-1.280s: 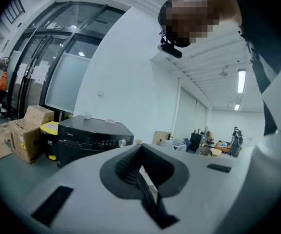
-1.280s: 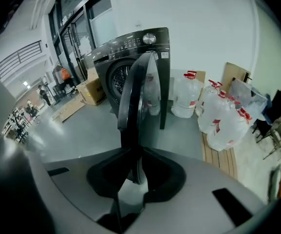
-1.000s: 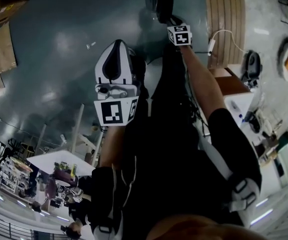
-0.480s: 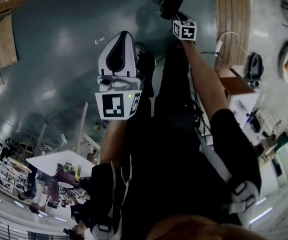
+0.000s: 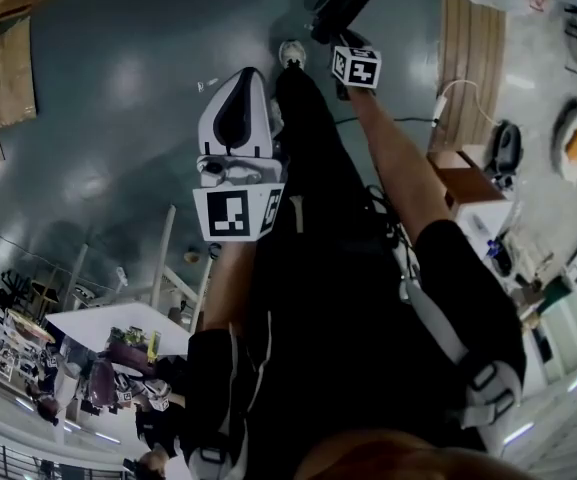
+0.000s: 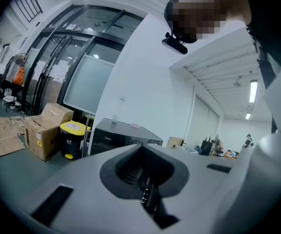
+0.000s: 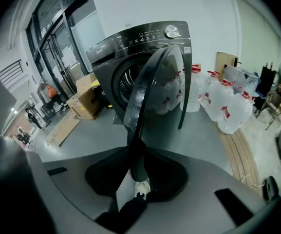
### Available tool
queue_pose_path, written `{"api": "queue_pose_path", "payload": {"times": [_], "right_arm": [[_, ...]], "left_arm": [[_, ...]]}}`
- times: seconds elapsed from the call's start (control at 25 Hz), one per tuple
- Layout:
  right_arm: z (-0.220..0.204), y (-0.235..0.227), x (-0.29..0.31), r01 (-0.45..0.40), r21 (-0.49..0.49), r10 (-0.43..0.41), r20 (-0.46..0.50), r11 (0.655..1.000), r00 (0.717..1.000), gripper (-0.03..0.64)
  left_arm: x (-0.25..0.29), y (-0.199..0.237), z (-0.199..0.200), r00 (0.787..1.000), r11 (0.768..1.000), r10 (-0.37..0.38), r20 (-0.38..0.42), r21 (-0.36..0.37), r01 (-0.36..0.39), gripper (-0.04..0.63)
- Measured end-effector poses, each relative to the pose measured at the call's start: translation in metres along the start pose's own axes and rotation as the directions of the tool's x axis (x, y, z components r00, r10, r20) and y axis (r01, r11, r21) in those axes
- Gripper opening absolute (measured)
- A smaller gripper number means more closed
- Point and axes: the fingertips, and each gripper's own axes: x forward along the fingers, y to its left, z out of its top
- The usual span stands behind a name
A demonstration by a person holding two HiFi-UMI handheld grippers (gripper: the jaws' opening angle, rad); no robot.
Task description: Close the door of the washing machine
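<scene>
The round, dark-rimmed glass door (image 7: 149,94) stands swung open. The right gripper view shows it edge-on, in front of the dark grey front-loading washing machine (image 7: 130,38) at 12 o'clock. The machine's round drum mouth (image 7: 126,79) shows just to the door's 9 o'clock side.

The door's lower rim dips into the gap of the right gripper (image 7: 136,160). Its jaws have just been opening and stand part-way apart with the rim between them. A sliver of pale floor shows between the rim and the jaw on the 9 o'clock side, so the pads do not clamp it. Through the same gap, at 6 o'clock, the person's white shoe (image 7: 141,186) is visible.

Beside the machine, at 3 o'clock, stand clear plastic water jugs with red labels (image 7: 225,106). Brown cardboard boxes (image 7: 84,101) sit at 9 o'clock, and pale wooden planks (image 7: 240,155) lie on the grey floor at 4 o'clock.

The left gripper (image 6: 140,152) has its jaws drawn together on nothing. Its own view looks elsewhere in the room — a black bin with a yellow lid (image 6: 72,139) sits there at 9 o'clock. In the head view it is at 11 o'clock, well apart from the door.
</scene>
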Motion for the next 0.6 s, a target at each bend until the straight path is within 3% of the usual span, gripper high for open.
{"api": "queue_pose_path", "payload": {"times": [0.6], "right_arm": [[0.050, 0.089, 0.052, -0.030, 0.113, 0.036, -0.049, 0.993, 0.998, 0.098]], "left_arm": [[0.059, 0.087, 0.032, 0.995, 0.995, 0.104, 0.006, -0.007, -0.104, 0.005]]}}
